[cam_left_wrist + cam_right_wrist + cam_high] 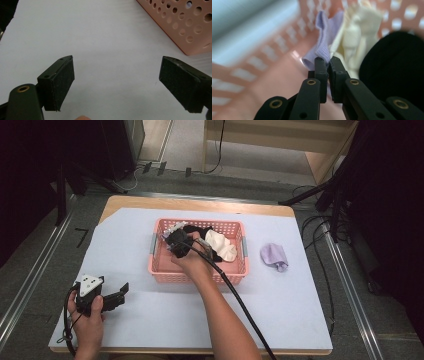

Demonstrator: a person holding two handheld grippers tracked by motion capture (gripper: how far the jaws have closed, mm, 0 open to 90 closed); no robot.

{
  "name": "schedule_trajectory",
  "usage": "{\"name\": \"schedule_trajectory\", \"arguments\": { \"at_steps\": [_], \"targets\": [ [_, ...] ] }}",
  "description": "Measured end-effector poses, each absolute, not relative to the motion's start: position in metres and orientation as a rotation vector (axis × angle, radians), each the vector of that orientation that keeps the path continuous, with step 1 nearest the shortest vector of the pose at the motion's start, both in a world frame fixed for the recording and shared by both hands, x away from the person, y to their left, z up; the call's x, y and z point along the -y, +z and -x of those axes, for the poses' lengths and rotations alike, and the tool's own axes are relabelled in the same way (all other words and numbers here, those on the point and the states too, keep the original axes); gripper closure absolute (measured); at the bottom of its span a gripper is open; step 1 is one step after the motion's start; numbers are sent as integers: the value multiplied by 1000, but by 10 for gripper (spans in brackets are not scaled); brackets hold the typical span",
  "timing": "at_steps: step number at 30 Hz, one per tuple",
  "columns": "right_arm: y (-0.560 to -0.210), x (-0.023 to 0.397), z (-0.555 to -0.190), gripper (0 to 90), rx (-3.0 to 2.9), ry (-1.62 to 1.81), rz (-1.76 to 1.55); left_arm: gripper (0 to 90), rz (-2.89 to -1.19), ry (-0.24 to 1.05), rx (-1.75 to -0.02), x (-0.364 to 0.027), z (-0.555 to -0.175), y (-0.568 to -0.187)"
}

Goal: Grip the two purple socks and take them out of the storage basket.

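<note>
White sheeting covers the wooden table [280, 285], with dark floor and cables around it. We have our right claw [328, 61] down inside the pink basket [165, 275], its jaws pinched nearly together on the edge of a lilac knitted cloth [322, 37]. We judge this to be the pick-up step of emptying the basket, item by item, onto the table. A second lilac piece [274, 256] already lies on the sheet just to the right of the basket, which supports that reading.

Our left claw [117, 80] rests low over bare sheet near the table's front left corner, jaws wide apart and holding nothing, with a corner of the basket ahead of it.

Inside the basket we see a cream cloth [359, 32] lying against the lilac one, and a black cloth [397, 67] beside that. All three touch, so the next move calls for a clean lift straight up. The risk is dragging the cream piece along.
</note>
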State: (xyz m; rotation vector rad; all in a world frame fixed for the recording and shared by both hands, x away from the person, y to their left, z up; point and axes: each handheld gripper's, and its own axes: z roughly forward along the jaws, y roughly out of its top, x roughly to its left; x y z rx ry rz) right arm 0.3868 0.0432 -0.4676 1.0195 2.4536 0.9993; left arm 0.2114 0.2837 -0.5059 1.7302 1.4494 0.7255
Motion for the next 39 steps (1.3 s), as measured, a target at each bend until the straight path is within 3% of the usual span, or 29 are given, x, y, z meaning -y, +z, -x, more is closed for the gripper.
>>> {"name": "schedule_trajectory", "arguments": {
  "at_steps": [4, 7, 10, 12, 15, 17, 19, 20, 21, 25, 27, 29, 33, 39],
  "targets": [
    [-454, -24, -384, 861, -2447, 1329, -1001, 139, -1730, 724, -1449, -284, -212, -506],
    [-453, -6, -392, 849, -2367, 1269, -1175, 139, -1733, 724, -1449, -284, -212, -506],
    [-463, 24, -403, 757, -2105, 938, -1412, 140, -1733, 725, -1449, -284, -212, -506],
    [-466, 35, -404, 657, -2034, 956, -1446, 139, -1735, 726, -1450, -284, -212, -506],
    [-457, 36, -397, 650, -1999, 1028, -1364, 139, -1735, 728, -1452, -284, -212, -506],
    [-452, 31, -393, 715, -2049, 1211, -1335, 139, -1736, 728, -1452, -284, -212, -506],
    [-453, 24, -390, 699, -2163, 1303, -1274, 139, -1734, 729, -1453, -284, -212, -506],
    [-456, 19, -390, 672, -2212, 1306, -1252, 140, -1737, 728, -1452, -284, -212, -506],
    [-465, 12, -392, 533, -2263, 1198, -1213, 140, -1734, 728, -1451, -284, -212, -506],
    [-472, 6, -395, 433, -2309, 1046, -1144, 140, -1734, 727, -1451, -284, -212, -506],
    [-477, 5, -396, 452, -2380, 1019, -1146, 140, -1734, 726, -1451, -284, -212, -506],
    [-479, 2, -395, 546, -2431, 975, -1114, 139, -1733, 725, -1451, -284, -212, -506],
    [-481, -2, -393, 874, -2484, 872, -1065, 140, -1731, 725, -1453, -284, -212, -506],
    [-468, 9, -394, 900, -2409, 1035, -1132, 139, -1731, 724, -1453, -284, -212, -506]
  ]
}}
